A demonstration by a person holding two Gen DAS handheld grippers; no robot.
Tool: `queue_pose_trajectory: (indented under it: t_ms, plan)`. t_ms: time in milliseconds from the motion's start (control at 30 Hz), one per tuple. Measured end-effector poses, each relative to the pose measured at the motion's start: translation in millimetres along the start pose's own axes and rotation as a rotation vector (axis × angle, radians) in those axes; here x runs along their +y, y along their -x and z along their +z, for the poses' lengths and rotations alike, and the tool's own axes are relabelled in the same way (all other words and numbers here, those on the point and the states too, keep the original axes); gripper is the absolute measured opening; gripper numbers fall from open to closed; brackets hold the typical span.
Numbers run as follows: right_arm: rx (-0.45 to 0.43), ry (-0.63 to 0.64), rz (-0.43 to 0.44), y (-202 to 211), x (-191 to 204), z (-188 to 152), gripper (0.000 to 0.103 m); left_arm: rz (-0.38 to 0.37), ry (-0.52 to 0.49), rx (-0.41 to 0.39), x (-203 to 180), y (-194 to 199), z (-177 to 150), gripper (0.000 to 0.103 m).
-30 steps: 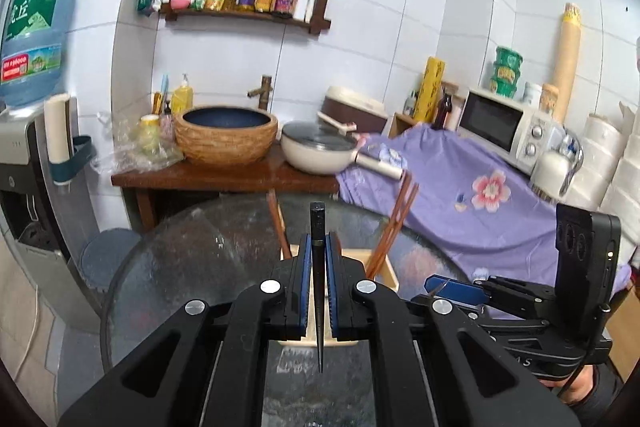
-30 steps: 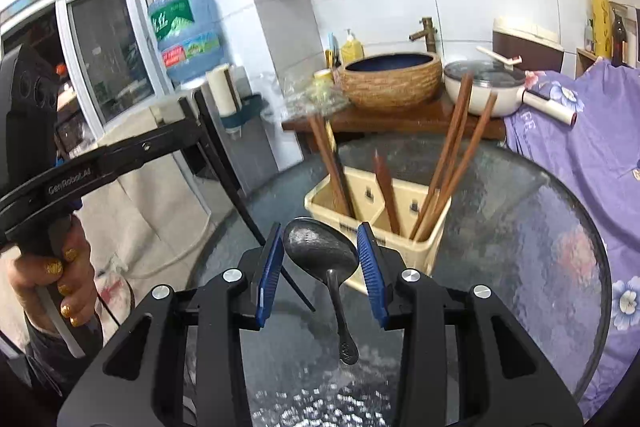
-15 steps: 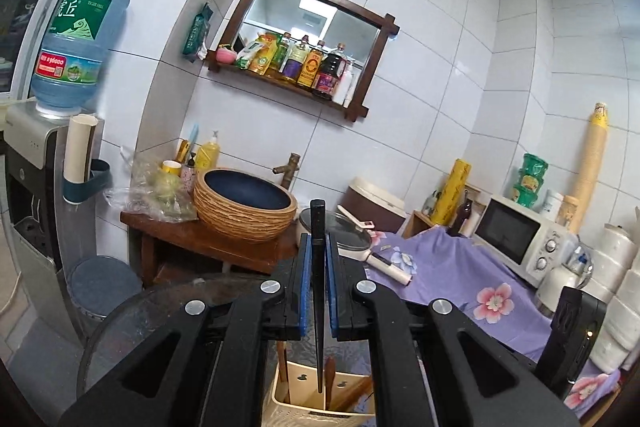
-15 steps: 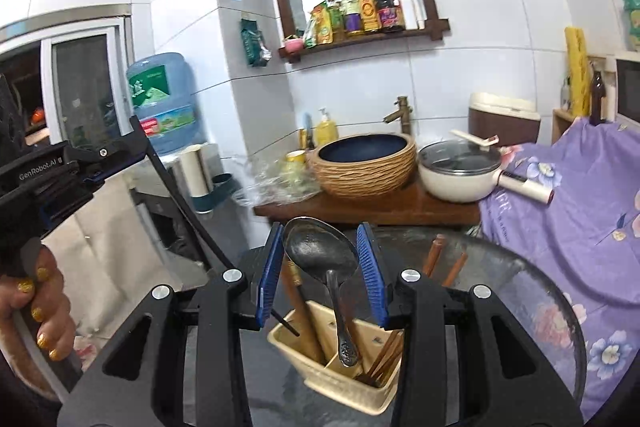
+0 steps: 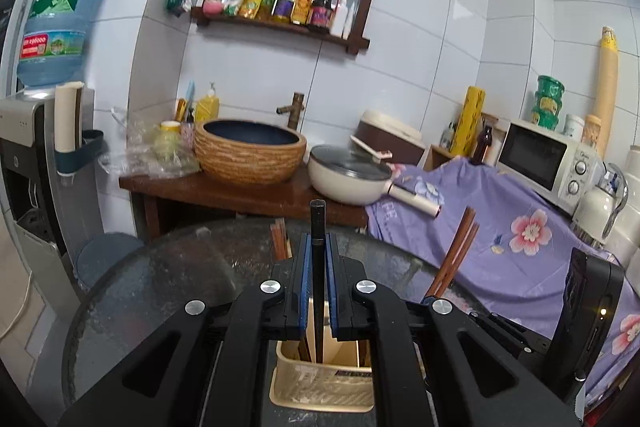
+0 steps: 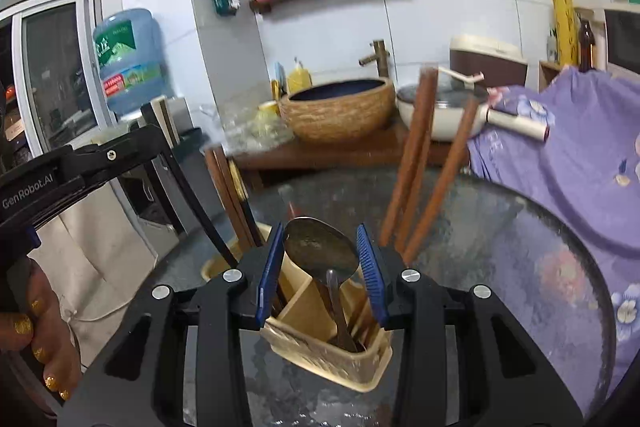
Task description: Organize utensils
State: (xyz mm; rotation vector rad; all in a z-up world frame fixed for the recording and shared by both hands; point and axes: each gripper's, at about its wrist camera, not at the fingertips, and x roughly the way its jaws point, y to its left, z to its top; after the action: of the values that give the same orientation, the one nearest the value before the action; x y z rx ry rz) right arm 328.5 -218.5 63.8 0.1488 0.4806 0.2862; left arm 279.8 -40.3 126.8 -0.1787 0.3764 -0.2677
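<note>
Nearest the left wrist lens, at 6 o'clock, the left gripper [image 5: 318,259] has its blue-padded fingers [image 5: 305,279] pinching a black chopstick [image 5: 317,227] that stands upright, its lower end reaching down into the cream utensil holder [image 5: 320,383] directly below. Only this view shows the right gripper's black body [image 5: 588,311] at 4 o'clock, and a microwave [image 5: 540,159] far off at 2 o'clock.

Close to the right wrist lens, the right gripper [image 6: 322,259] has its fingers [image 6: 270,267] spread to the width of a metal spoon [image 6: 320,247] and gripping the bowl by its edges; the bowl faces the lens and the handle hangs down into a compartment of the holder [image 6: 340,359]. Only this view shows the dividers inside the holder, and at 8 o'clock the person's left hand [image 6: 44,339], with gold-painted nails, wrapped round the other gripper's handle, from which the black chopstick [image 6: 200,207] slants down toward the holder's left end.

Beyond, reddish-brown wooden chopsticks [image 6: 412,163] lean out of the holder toward 1 o'clock, with another bunch [image 6: 230,195] at its left end. The holder sits on a round glass tabletop [image 6: 520,267]. Farther back at 12 o'clock a woven basin [image 5: 250,155] and a cream pan [image 5: 352,179] rest on a wooden shelf.
</note>
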Motion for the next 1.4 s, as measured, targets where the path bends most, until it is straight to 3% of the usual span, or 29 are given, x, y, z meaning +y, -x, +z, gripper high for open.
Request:
queue_pose_trajectory:
  t_ms: [267,367,500,600,667,700,767,800,933,1067,1200,1400]
  plan:
    - [0.012,0.022,-0.018,-6.1,-1.5,-17.3,0.038,-0.001,-0.026,0.076,3.4,-17.3,-23.5,0.007]
    - [0.022,0.023,-0.025,-7.2,-2.6,-20.0,0.039,0.002,-0.029,0.07,3.1,-19.1,-25.4,0.007]
    - [-0.017,0.028,-0.036,5.2,-4.4,-21.2,0.055,-0.019,-0.021,0.074,4.9,-15.0,-26.7,0.01]
    - [-0.031,0.04,-0.047,21.0,-3.3,-23.8,0.06,-0.011,-0.031,0.038,9.1,2.4,-26.3,0.036]
    - [-0.034,0.046,-0.055,31.4,-1.9,-28.0,0.071,0.007,-0.02,0.0,14.2,20.7,-29.0,0.067]
    - [-0.041,0.051,-0.064,40.2,-0.5,-33.1,0.078,0.031,-0.016,-0.023,17.4,31.6,-33.0,0.072]
    - [-0.062,0.07,-0.087,58.3,3.2,-46.1,0.084,0.067,-0.032,-0.043,20.2,47.8,-41.1,0.093]
    - [-0.062,0.083,-0.094,64.8,6.0,-51.4,0.089,0.081,-0.045,-0.049,21.9,55.3,-47.1,0.097]
    - [-0.062,0.125,-0.109,95.1,15.6,-85.7,0.096,0.126,-0.095,-0.021,33.2,83.9,-85.8,0.097]
    - [-0.058,0.099,-0.083,125.0,20.7,-127.6,0.097,0.148,-0.075,0.034,46.4,105.2,-128.7,0.097]
    - [-0.054,0.08,-0.085,146.6,27.8,-167.6,0.097,0.205,-0.106,-0.003,49.1,135.2,-169.1,0.097]
    - [-0.059,0.065,-0.092,175.8,37.2,-205.8,0.097,0.231,-0.052,0.045,49.6,161.3,-198.8,0.097]
